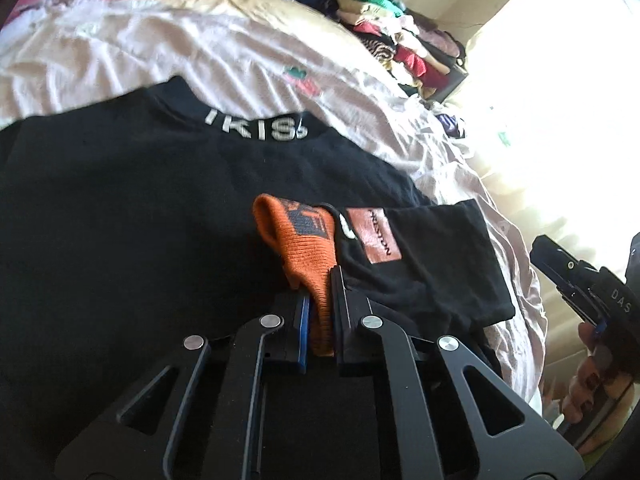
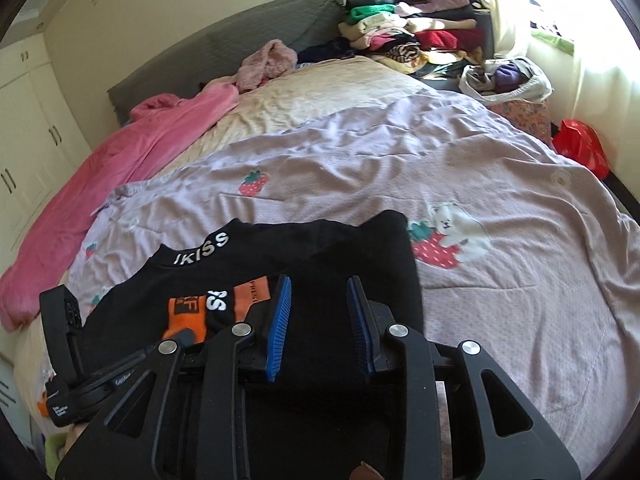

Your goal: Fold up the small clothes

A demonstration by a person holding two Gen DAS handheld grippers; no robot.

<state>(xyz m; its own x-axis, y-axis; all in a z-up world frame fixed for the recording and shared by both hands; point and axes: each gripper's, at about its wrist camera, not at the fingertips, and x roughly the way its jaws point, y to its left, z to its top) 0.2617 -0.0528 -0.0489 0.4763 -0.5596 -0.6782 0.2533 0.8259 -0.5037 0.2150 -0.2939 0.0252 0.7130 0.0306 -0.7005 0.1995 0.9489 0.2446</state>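
Observation:
A black top [image 1: 120, 220] with "IKISS" on its collar lies flat on the bed. One sleeve, with an orange knit cuff [image 1: 296, 236] and a brown patch, is folded across its body. My left gripper [image 1: 320, 284] is shut on that orange cuff, which is pinched between the pads. In the right wrist view the black top [image 2: 340, 248] lies under my right gripper [image 2: 318, 280]. Its blue pads stand apart over the dark cloth with nothing pinched. The orange cuff [image 2: 188, 312] shows to its left, with the left gripper's body [image 2: 68, 320] beside it.
A lilac bedspread [image 2: 400, 160] with strawberry prints covers the bed. A pink blanket [image 2: 120, 152] runs along the left side. A pile of folded clothes [image 2: 420, 32] sits at the far corner, beside a white bag [image 2: 504, 80] and a red bag [image 2: 580, 144]. Cupboards [image 2: 24, 120] stand on the left.

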